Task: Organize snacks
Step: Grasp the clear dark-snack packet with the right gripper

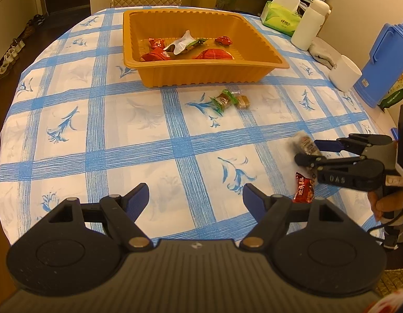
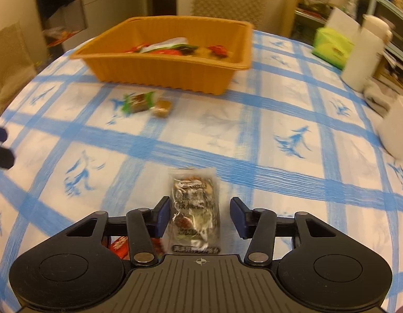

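Observation:
A clear silver-and-dark snack packet [image 2: 194, 208] lies on the blue-checked tablecloth between the jaws of my right gripper [image 2: 200, 200]. The jaws stand open, with a gap on each side of the packet. In the left wrist view the right gripper [image 1: 308, 151] reaches in from the right around that packet [image 1: 304, 143]. A red snack [image 1: 304, 189] lies just in front of it. My left gripper [image 1: 196, 193] hangs open over bare cloth with nothing between its fingers. An orange tray [image 1: 201, 75] at the far side holds several wrapped snacks. A green-wrapped snack [image 1: 222, 101] and a brown one [image 1: 243, 101] lie before it.
Along the right edge stand a white cup [image 1: 344, 73], a blue box [image 1: 384, 62], a white bottle [image 1: 309, 23] and a green tissue pack [image 1: 279, 18], with a grey cloth [image 1: 321, 52] between them. A person's hand [image 1: 384, 203] holds the right gripper.

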The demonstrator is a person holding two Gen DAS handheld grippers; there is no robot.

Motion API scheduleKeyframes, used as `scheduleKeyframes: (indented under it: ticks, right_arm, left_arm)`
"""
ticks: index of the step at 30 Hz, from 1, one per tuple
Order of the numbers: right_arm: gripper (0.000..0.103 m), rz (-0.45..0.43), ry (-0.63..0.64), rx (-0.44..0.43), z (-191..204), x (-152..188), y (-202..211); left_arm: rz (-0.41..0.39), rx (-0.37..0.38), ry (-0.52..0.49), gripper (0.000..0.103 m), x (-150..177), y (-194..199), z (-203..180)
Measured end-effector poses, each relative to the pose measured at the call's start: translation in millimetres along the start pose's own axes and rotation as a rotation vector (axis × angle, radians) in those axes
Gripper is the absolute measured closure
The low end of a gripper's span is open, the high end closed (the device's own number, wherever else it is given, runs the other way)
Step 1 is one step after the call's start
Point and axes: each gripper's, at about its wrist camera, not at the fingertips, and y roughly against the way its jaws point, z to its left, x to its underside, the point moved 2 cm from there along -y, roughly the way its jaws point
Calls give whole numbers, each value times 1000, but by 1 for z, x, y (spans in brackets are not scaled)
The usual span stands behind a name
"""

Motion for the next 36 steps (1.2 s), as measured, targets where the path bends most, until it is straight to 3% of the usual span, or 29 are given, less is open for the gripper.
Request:
scheduleKeyframes:
  ticks: [11,15,21,32,36]
  right_arm:
    - [54,-15,-59,11,0,7,7]
    - [64,-27,-61,15,-1,7,7]
    - [64,-35,-111,74,-16,5,5]
    - [64,-25,-203,94,-45,-1,4]
    - [64,-27,-216,87,-49,-1,5]
  left_arm:
    - [-3,4,-20,26,-5,-8,-5]
    - [-14,5,-45,26,-6,-12,-10]
    - [-39,11,-91,27,-12,-21,-16]
    - [-93,26,-267,41,-51,-70,-40]
    - [-104,16,-327,51,-69,-88,-46]
